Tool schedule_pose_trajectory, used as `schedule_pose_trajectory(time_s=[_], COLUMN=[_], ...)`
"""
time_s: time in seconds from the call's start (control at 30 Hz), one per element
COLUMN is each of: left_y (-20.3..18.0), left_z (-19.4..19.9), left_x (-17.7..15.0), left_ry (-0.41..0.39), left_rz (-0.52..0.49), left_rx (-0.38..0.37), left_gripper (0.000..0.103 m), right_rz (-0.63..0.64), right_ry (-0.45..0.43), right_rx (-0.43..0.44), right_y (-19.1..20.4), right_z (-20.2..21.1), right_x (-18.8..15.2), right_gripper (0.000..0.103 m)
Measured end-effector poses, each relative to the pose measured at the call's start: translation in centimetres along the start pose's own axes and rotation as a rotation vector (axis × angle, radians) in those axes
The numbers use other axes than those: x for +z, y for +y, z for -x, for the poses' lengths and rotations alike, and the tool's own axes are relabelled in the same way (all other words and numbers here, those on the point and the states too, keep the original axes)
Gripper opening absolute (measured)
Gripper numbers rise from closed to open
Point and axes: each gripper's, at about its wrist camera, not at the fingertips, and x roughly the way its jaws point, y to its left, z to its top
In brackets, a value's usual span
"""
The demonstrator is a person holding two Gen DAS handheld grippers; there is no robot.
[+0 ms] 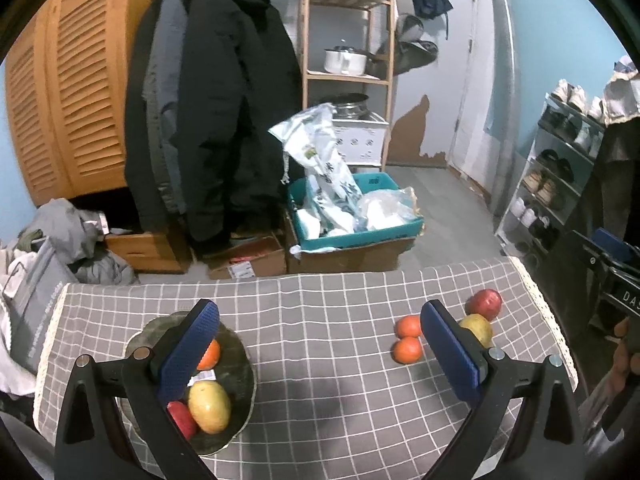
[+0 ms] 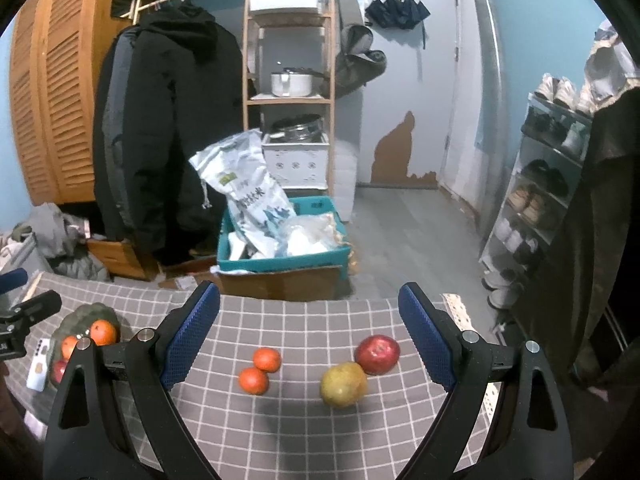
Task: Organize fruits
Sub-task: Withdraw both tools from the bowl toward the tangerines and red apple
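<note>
So your left gripper (image 1: 320, 344) is spread wide with nothing between its blue pads (image 1: 188, 354), hanging over the grey checked tablecloth (image 1: 320, 400). I'll use the dark green plate (image 1: 240, 392) as the anchor. It sits on the cloth under your left finger, and it's already got fruit on it: a yellow-green mango (image 1: 209, 406) right in the middle, a red apple (image 1: 182, 420) touching the mango's left side and half hidden by the finger, and an orange (image 1: 209, 354) at the plate's far edge. There's also a white sticker or card peeking out between the orange and the mango; can't tell what it is.

Your right gripper (image 2: 310, 340) is gaping too, holding nothing, well to the right of the plate (image 2: 86, 314). The loose fruit is all off to the right of the plate, well apart from it: two oranges touching each other, the farther orange (image 2: 267, 359) and the nearer orange (image 2: 253, 380), then farther right a second mango (image 2: 343, 384) with a second red apple (image 2: 377, 354) touching it just behind. All four lie on the cloth, between your right fingers in that view.

Beyond the table, past the plate's far side, there's a teal crate (image 1: 360, 236) stuffed with bags on top of cardboard boxes, and a black coat (image 1: 216, 100) hanging up.
</note>
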Motion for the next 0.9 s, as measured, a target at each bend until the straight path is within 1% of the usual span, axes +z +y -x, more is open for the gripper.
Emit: schedule_pose_trajectory(time_s=[0.33,0.4,0.63,0.9], left_y=[-3.1,-3.5,-4.7,-5.8], left_z=[-2.0,-2.4,-5.5,-8.7], left_x=[0.0,-0.2,-1.1,-2.1], left_ry=[0.039,0.047,0.119,0.187], left_rz=[-0.044,-0.049,-0.054,-0.059], left_rx=[-0.033,-0.039,-0.053,-0.050], left_gripper=[0.102,0.102,0.102,0.102], right_rz=[-0.023,-0.022,-0.038,-0.048], right_ry=[0.041,0.063,0.133,0.228], right_rx=[-0.029,-0.032,-0.031,-0.045], right_y=[-2.2,-2.5,-3.2,-3.8], right_z=[-0.9,-1.5,-4.0,-7.4], right_x=[-1.1,-1.5,-2.8,-4.7], right_gripper=[0.090,0.090,0.090,0.090])
